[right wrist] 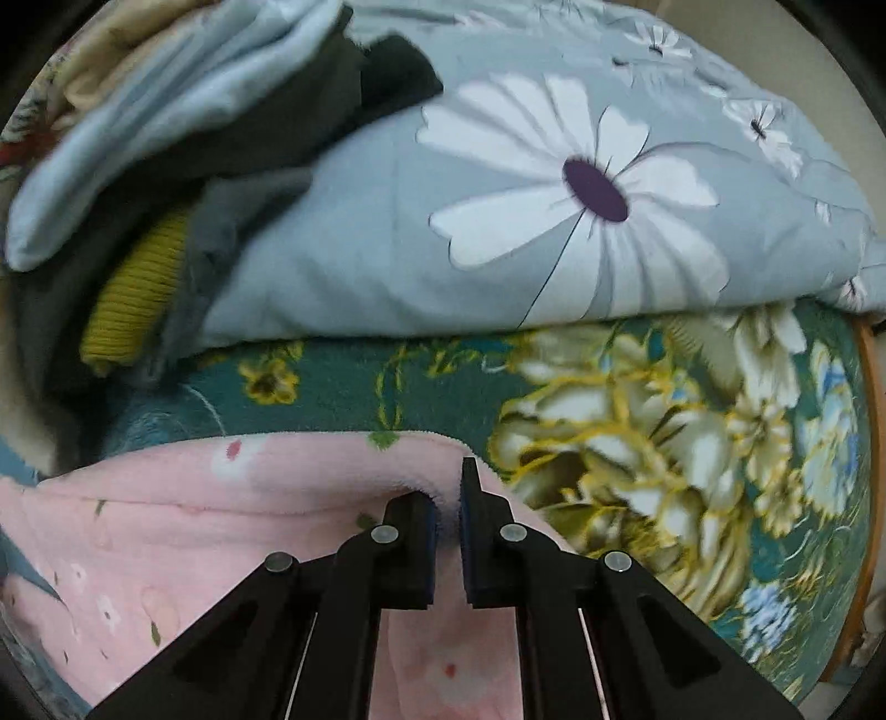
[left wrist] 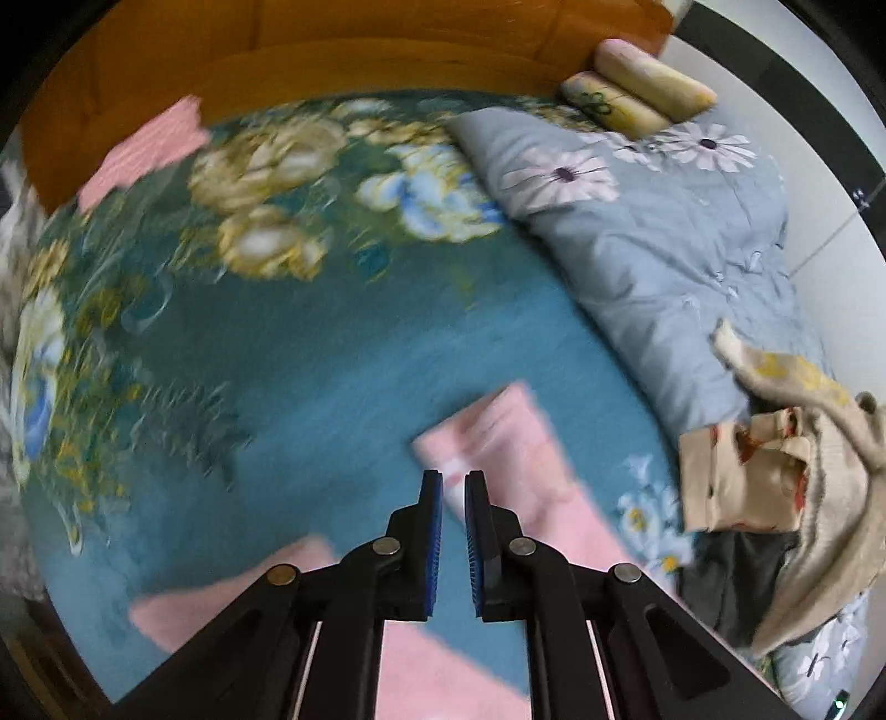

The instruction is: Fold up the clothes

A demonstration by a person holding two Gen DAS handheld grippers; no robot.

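A pink fleece garment with small flower prints (right wrist: 194, 515) lies on the teal floral bedspread (right wrist: 343, 387). My right gripper (right wrist: 447, 490) points down at its upper hem and is shut on it, and the hem bunches between the pads. In the left wrist view the same pink garment (left wrist: 498, 437) is blurred, spread below and beyond my left gripper (left wrist: 453, 479). That gripper hovers above the cloth with its blue pads (left wrist: 434, 531) nearly together. I see nothing pinched between them, and the bedspread (left wrist: 310, 360) shows through the narrow gap.
A grey-blue daisy quilt (left wrist: 653, 232) lies folded along the bed's far side, with two rolled pillows (left wrist: 637, 88) by the wooden headboard (left wrist: 277, 50). A heap of mixed clothes (left wrist: 775, 487) sits beside the quilt. Another pink striped piece (left wrist: 149, 149) lies near the headboard.
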